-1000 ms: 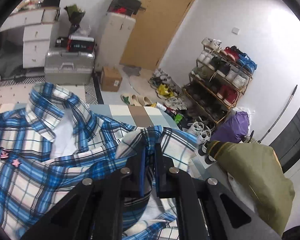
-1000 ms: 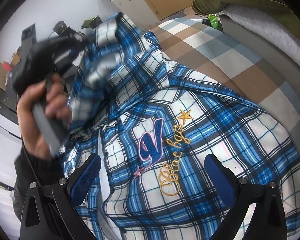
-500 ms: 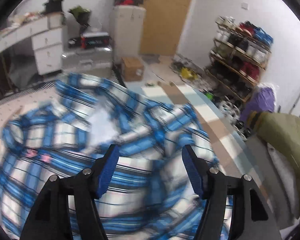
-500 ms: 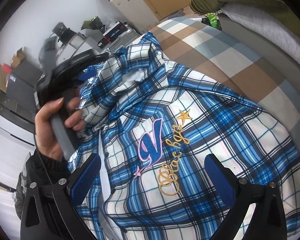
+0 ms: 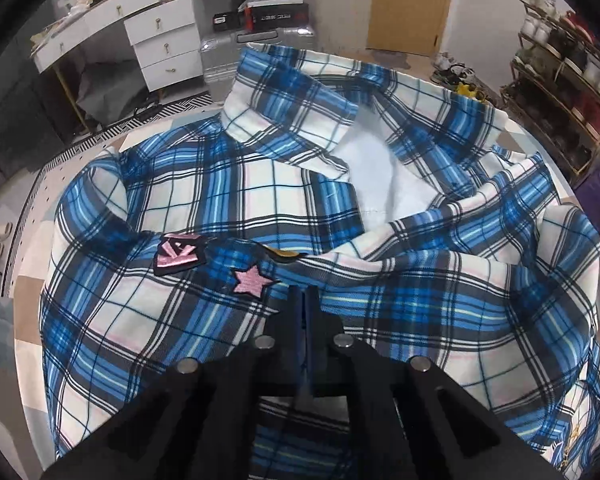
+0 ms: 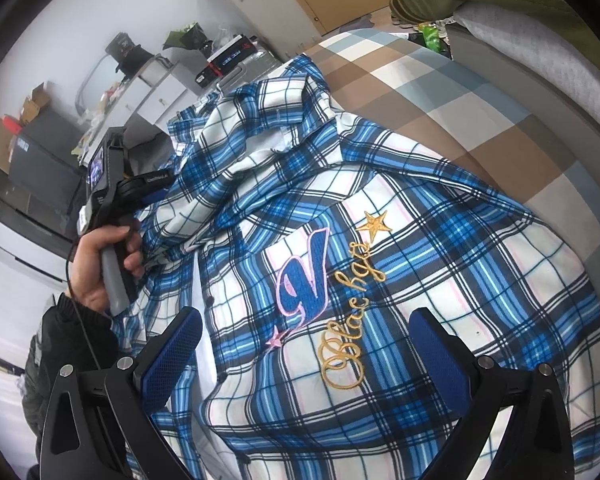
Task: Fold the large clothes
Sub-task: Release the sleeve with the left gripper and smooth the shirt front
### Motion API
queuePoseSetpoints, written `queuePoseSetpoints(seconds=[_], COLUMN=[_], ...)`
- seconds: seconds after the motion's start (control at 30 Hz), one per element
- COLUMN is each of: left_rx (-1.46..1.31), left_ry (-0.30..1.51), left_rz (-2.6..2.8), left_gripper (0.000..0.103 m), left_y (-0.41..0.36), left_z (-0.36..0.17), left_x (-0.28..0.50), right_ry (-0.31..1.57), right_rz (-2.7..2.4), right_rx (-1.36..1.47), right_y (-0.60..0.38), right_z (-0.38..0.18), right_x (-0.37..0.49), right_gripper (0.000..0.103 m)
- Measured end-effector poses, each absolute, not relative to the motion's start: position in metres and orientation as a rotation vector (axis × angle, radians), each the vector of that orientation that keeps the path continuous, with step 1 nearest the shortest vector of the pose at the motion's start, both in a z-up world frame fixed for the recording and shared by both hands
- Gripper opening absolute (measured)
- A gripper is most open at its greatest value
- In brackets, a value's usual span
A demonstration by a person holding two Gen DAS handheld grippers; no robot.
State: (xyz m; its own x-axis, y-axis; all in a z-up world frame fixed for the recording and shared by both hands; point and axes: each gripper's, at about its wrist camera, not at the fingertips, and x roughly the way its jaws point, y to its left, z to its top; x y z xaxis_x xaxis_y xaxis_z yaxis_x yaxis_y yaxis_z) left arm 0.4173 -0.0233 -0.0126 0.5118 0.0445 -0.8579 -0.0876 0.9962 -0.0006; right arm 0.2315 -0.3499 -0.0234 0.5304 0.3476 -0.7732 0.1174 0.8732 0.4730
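Across the checked brown, white and grey-blue bed cover (image 6: 452, 92), the large blue-and-white plaid shirt (image 5: 228, 184) lies spread front up, collar (image 5: 288, 112) toward the far end, white lining showing at the open neck. Shirt right half is rumpled, folds bunched beside the collar. Gold script embroidery (image 6: 352, 320) and a blue letter patch outlined in pink (image 6: 304, 276) sit on the chest panel; pink star patch (image 5: 253, 280) and pink-black badge (image 5: 179, 255) on the other panel. Right gripper (image 6: 306, 354) hovers over the script, blue-padded fingers (image 6: 171, 354) spread wide, nothing between them. Left gripper (image 5: 305, 300), held in a person's hand (image 6: 100, 268), points down at the shirt just beside the star patch, fingers pressed together; whether cloth is pinched, cannot tell.
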Motion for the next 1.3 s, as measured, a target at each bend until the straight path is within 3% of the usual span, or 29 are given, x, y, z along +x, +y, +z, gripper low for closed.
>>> queuePoseSetpoints(seconds=[0.2, 0.37, 0.4, 0.43, 0.47, 0.5, 0.7, 0.77, 0.8, 0.87, 1.13, 1.3], left_rx=[-0.089, -0.205, -0.225, -0.230, -0.227, -0.208, -0.007, 0.004, -0.005, 0.042, -0.072, -0.198], left_ry=[0.788, 0.796, 0.868, 0.945, 0.978, 0.973, 1.050, 1.029, 1.020, 1.004, 0.786, 0.755], left_rz=[0.138, 0.185, 0.120, 0.079, 0.065, 0.068, 0.180, 0.208, 0.189, 0.195, 0.221, 0.462], left_gripper=[0.000, 0.001, 0.017, 0.043, 0.053, 0.059, 0.062, 0.049, 0.016, 0.001, 0.000, 0.000], left_y=[0.004, 0.031, 0.029, 0.024, 0.019, 0.015, -0.003, -0.004, -0.007, -0.013, 0.019, 0.063], left_z=[0.036, 0.032, 0.023, 0.013, 0.007, 0.001, -0.029, -0.027, -0.027, -0.023, 0.028, 0.023], left_x=[0.398, 0.405, 0.409, 0.412, 0.413, 0.413, 0.430, 0.430, 0.429, 0.426, 0.403, 0.414], right_ry=[1.020, 1.024, 1.025, 1.027, 1.030, 1.032, 1.037, 1.039, 1.040, 1.042, 1.041, 1.045], right_rz=[0.139, 0.143, 0.144, 0.143, 0.141, 0.141, 0.140, 0.137, 0.135, 0.136, 0.141, 0.138], right_rx=[0.508, 0.495, 0.492, 0.490, 0.488, 0.488, 0.482, 0.482, 0.484, 0.484, 0.482, 0.480], right_y=[-0.350, -0.346, -0.345, -0.344, -0.344, -0.344, -0.343, -0.344, -0.344, -0.344, -0.344, -0.343], right_z=[-0.025, -0.025, -0.026, -0.026, -0.027, -0.027, -0.028, -0.028, -0.029, -0.029, -0.028, -0.029], right_x=[0.232, 0.233, 0.233, 0.233, 0.233, 0.234, 0.234, 0.234, 0.234, 0.235, 0.234, 0.235], right_gripper=[0.103, 0.103, 0.103, 0.103, 0.103, 0.103, 0.103, 0.103, 0.103, 0.103, 0.103, 0.103])
